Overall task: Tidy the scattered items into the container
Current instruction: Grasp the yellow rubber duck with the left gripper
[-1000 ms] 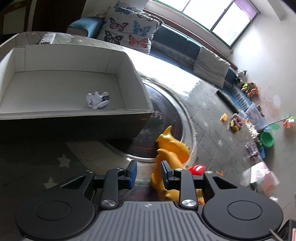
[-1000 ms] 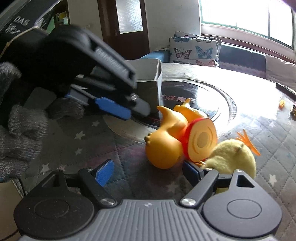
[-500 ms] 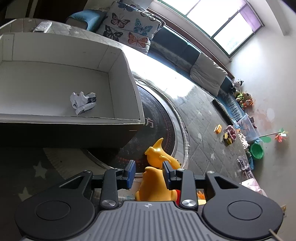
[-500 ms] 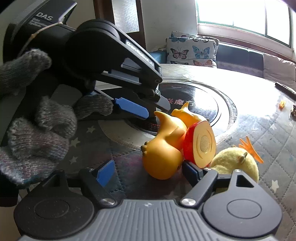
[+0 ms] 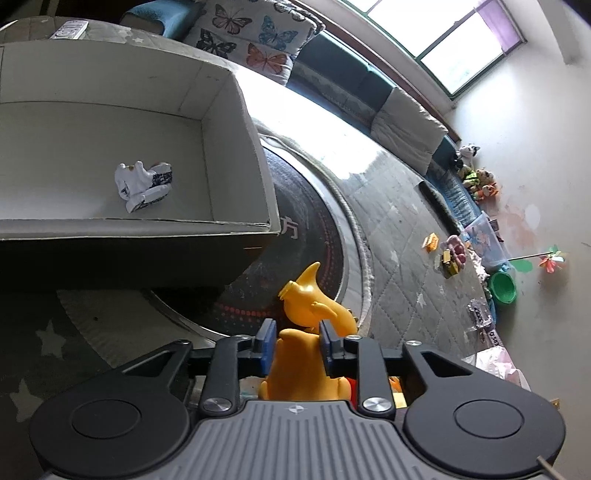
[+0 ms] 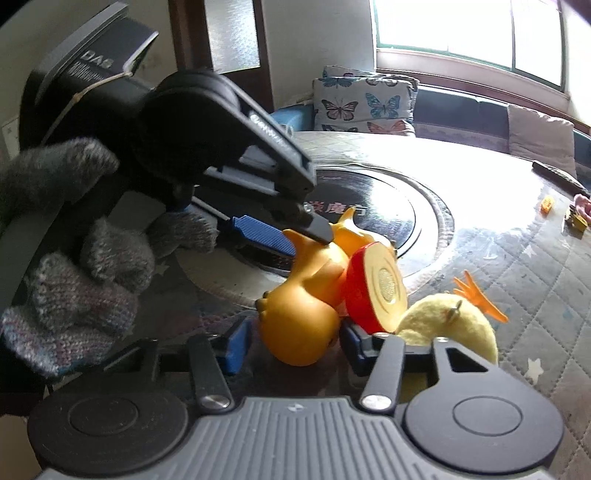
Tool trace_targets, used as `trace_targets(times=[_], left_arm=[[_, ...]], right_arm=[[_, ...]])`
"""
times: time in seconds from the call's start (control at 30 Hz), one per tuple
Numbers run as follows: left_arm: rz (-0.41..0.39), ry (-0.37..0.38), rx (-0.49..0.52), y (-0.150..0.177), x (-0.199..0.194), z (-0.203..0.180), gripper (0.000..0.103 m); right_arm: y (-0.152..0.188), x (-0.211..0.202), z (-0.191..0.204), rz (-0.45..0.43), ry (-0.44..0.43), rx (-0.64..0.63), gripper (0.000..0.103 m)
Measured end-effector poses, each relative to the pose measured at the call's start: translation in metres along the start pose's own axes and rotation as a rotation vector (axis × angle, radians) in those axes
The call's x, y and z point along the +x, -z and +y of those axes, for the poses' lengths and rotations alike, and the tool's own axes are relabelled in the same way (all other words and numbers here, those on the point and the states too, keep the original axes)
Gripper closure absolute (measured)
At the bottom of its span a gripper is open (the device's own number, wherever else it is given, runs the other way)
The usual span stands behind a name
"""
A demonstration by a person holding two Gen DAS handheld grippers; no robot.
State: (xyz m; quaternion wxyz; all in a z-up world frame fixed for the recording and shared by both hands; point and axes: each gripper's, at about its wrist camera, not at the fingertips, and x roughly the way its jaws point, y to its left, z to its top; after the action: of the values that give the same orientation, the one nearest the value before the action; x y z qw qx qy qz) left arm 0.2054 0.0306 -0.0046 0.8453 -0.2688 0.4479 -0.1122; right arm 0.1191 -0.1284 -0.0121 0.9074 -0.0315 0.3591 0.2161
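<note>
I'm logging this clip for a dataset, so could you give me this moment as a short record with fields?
setting: star-patterned mat
container: open cardboard box, a crumpled white item inside
target: orange toy figure, lying on the mat
left gripper: shut on the orange toy figure
right gripper: open, straddling the toy
nearby: yellow plush beside the figure

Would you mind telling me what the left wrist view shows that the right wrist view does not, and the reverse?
Only the left wrist view shows the inside of the cardboard box, with a crumpled white item on its floor, and a green bowl by the wall.

Only the right wrist view shows the yellow plush toy, the gloved hand and the toy's red base.

Both show the orange toy, the left claw around it, and the butterfly cushions.
</note>
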Motion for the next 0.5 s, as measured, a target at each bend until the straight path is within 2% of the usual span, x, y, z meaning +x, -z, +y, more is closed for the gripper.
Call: trace_targets(times=[0.2, 0.5], left_arm=[[-0.019, -0.010, -0.004, 0.007, -0.011, 0.002, 0.081], [-0.072, -0.053, -0.061, 0.024, -0.041, 0.017, 0.080]], right_arm=[[0.002, -0.004, 0.001, 0.004, -0.022, -0.001, 0.056], [0.008, -0.007, 0.017, 0.019, -0.075, -0.077, 0.055]])
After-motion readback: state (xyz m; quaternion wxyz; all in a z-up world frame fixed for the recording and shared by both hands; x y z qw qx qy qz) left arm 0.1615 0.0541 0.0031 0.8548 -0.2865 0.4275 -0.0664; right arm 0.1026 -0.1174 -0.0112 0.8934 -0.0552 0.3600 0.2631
